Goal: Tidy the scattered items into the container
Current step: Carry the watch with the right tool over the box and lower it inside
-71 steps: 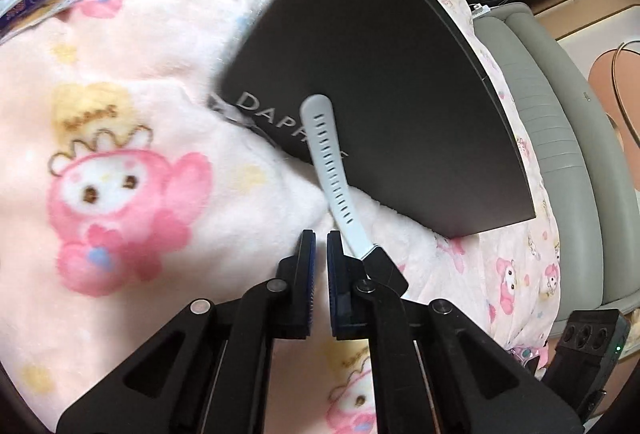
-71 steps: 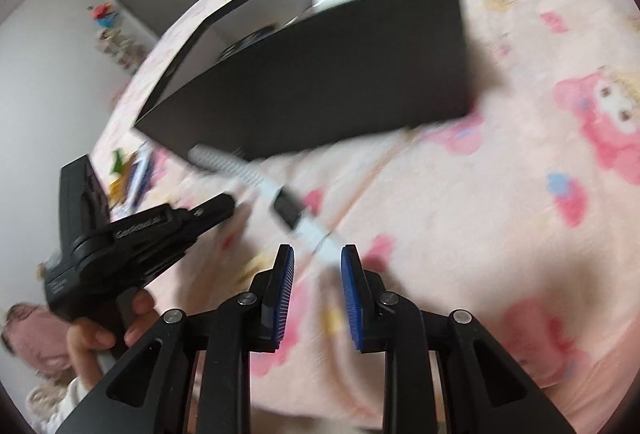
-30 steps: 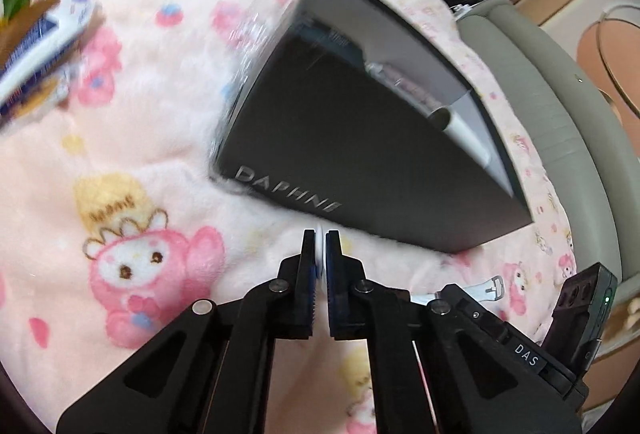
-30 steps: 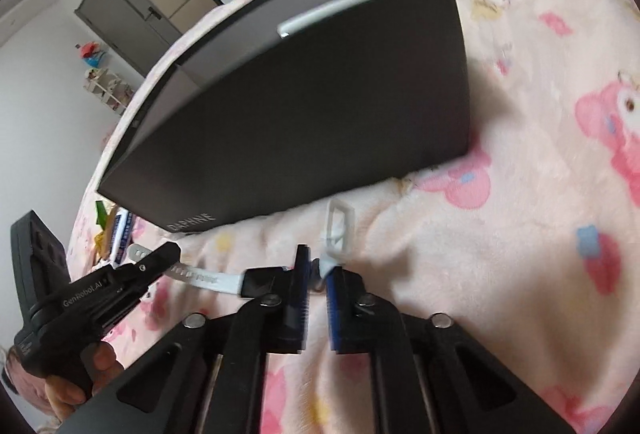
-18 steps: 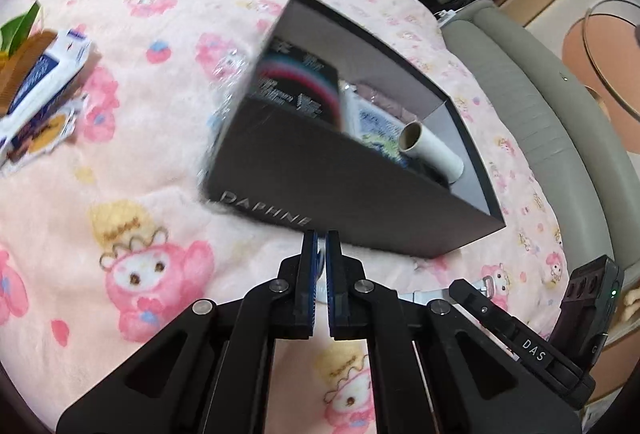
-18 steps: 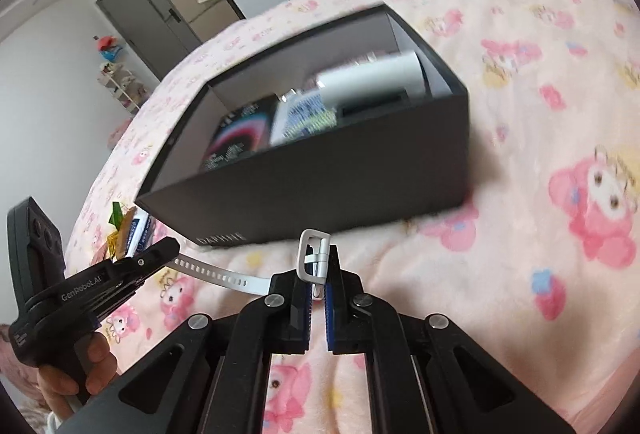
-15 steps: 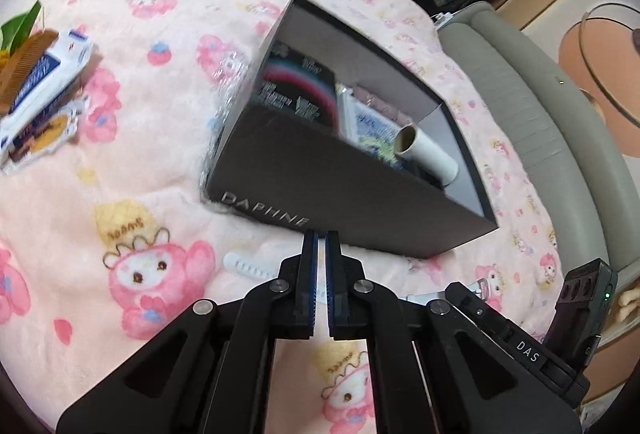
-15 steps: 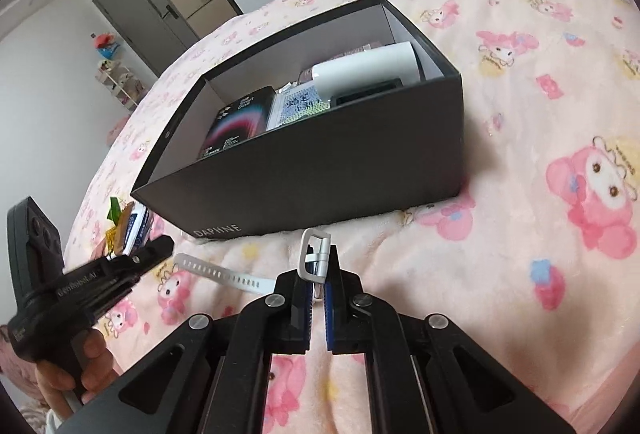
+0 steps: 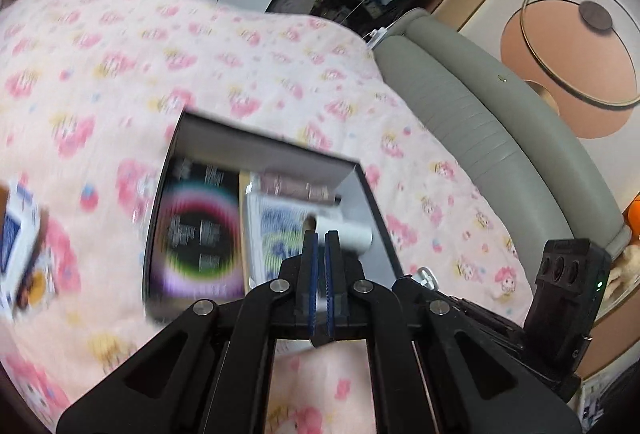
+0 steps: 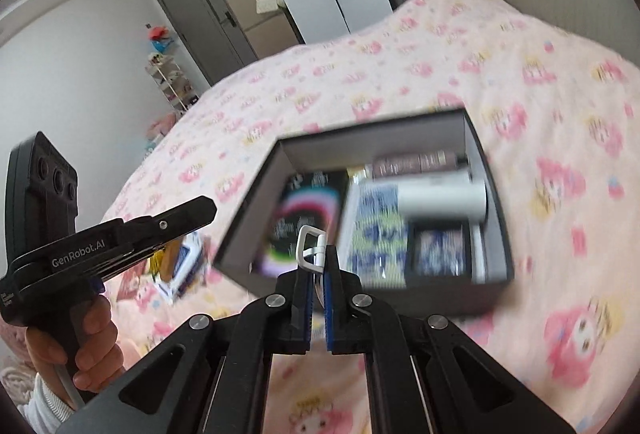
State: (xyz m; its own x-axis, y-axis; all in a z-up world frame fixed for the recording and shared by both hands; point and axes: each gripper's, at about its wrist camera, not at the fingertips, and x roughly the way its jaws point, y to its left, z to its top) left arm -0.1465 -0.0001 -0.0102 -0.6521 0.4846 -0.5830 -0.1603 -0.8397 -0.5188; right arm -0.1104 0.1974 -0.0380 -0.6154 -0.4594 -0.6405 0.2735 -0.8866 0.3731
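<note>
Right gripper (image 10: 317, 268) clamped on the buckle end of a white watch strap (image 10: 310, 248), raised in front of the open black box (image 10: 478, 292) on the pink blanket (image 10: 540, 82). Left gripper (image 9: 320, 262) pinched shut, strap barely visible between its pads, above the box's near wall. Box holding packets and a white tube (image 10: 440, 196). Loose packets (image 9: 18, 250) left of the box

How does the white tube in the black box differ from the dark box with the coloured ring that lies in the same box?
The white tube is round and plain, while the dark box with the coloured ring is flat and printed. The tube lies on top of other items at one end of the black box; the ring box lies flat at the other end. Both lie inside the black box, blurred.
</note>
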